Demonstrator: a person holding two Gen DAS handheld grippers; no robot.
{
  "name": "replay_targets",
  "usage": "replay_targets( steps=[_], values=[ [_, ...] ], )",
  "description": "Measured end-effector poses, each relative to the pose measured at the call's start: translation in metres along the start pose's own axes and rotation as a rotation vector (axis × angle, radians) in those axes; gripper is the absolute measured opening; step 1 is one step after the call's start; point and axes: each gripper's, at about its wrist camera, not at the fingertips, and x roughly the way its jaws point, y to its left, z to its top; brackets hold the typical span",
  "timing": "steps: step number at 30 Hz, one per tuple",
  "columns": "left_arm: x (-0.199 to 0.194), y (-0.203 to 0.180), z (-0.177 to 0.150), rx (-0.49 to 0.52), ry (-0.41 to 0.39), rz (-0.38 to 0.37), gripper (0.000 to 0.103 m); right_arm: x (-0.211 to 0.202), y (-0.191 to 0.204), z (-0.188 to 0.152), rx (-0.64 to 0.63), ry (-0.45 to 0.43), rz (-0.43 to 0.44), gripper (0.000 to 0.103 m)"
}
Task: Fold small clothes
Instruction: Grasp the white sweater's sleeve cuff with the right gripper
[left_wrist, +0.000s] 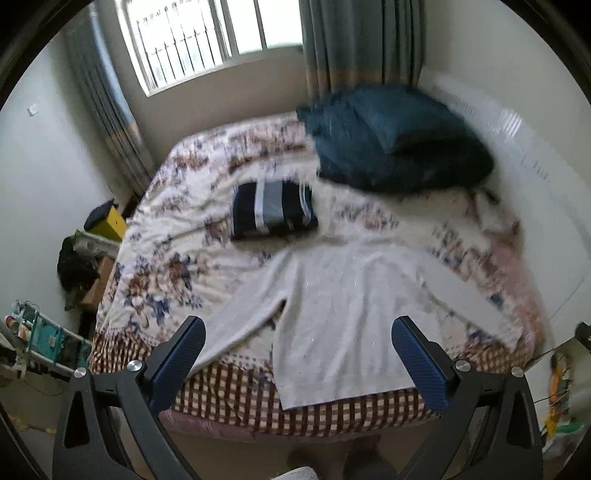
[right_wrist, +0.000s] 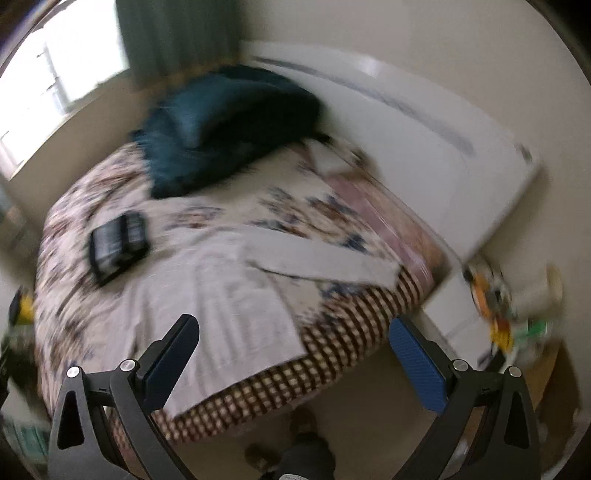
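A white long-sleeved top (left_wrist: 332, 306) lies spread flat on the bed, hem hanging over the near edge and sleeves angled out to both sides. The right wrist view shows the same white top (right_wrist: 229, 288), blurred. Beyond it sits a folded navy garment with grey and white stripes (left_wrist: 273, 208), also seen as the striped bundle (right_wrist: 118, 243). My left gripper (left_wrist: 297, 328) hovers open above the top's lower part, holding nothing. My right gripper (right_wrist: 293, 328) is open too, above the bed's near right corner, empty.
The bed (left_wrist: 166, 229) has a floral cover and a checked skirt. A dark teal pillow heap (left_wrist: 399, 140) lies at its far right by the white headboard (left_wrist: 517, 155). Clutter (left_wrist: 77, 266) stands on the left; a cluttered nightstand (right_wrist: 498, 314) on the right. A person's feet (right_wrist: 303, 424) show below.
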Motion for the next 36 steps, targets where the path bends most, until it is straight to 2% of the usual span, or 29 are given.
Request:
replay_targets(
  steps=[1, 3, 8, 11, 12, 14, 17, 20, 24, 26, 27, 28, 29, 30, 31, 34, 36],
  values=[
    [0.023, -0.012, 0.004, 0.001, 0.036, -0.024, 0.103, 0.026, -0.011, 0.006, 0.032, 0.026, -0.02, 0.103],
    [0.056, -0.034, 0.004, 0.002, 0.058, -0.042, 0.103, 0.086, -0.038, 0.018, 0.093, 0.076, -0.05, 0.103],
    [0.169, -0.101, 0.014, 0.033, 0.153, 0.03, 0.103, 0.235, -0.102, 0.044, 0.249, 0.142, -0.118, 0.103],
    [0.228, -0.126, 0.009, 0.008, 0.204, 0.036, 0.103, 0.32, -0.126, 0.05, 0.319, 0.184, -0.099, 0.103],
    [0.259, -0.137, 0.006, 0.0, 0.242, 0.035, 0.103, 0.352, -0.137, 0.05, 0.357, 0.204, -0.1, 0.103],
    [0.295, -0.144, -0.003, -0.001, 0.281, 0.041, 0.103, 0.406, -0.16, 0.044, 0.451, 0.22, -0.089, 0.103],
    [0.359, -0.157, -0.022, 0.002, 0.364, 0.08, 0.103, 0.467, -0.188, 0.026, 0.59, 0.272, -0.107, 0.103],
    [0.408, -0.16, -0.043, -0.001, 0.425, 0.12, 0.103, 0.5, -0.215, 0.01, 0.733, 0.281, -0.118, 0.103],
    [0.451, -0.166, -0.053, 0.007, 0.461, 0.152, 0.103, 0.532, -0.251, -0.007, 0.941, 0.2, -0.12, 0.1],
    [0.463, -0.164, -0.054, -0.004, 0.473, 0.153, 0.103, 0.539, -0.26, -0.007, 0.992, 0.146, -0.137, 0.084],
    [0.468, -0.163, -0.052, -0.006, 0.473, 0.152, 0.103, 0.542, -0.261, -0.005, 1.002, 0.125, -0.15, 0.07],
    [0.471, -0.162, -0.05, -0.007, 0.467, 0.151, 0.103, 0.544, -0.26, -0.002, 1.001, 0.112, -0.159, 0.05],
    [0.474, -0.162, -0.048, -0.007, 0.46, 0.15, 0.103, 0.547, -0.256, 0.003, 0.983, 0.097, -0.192, 0.037],
    [0.475, -0.159, -0.045, -0.011, 0.452, 0.153, 0.103, 0.545, -0.252, 0.008, 0.966, 0.085, -0.216, 0.019],
    [0.476, -0.156, -0.042, -0.02, 0.444, 0.151, 0.103, 0.544, -0.245, 0.016, 0.935, 0.07, -0.245, 0.011],
    [0.478, -0.145, -0.031, -0.066, 0.429, 0.139, 0.103, 0.529, -0.221, 0.045, 0.849, 0.023, -0.238, 0.009],
    [0.475, -0.133, -0.027, -0.092, 0.418, 0.133, 0.103, 0.513, -0.187, 0.069, 0.74, -0.011, -0.203, 0.008]
  ],
)
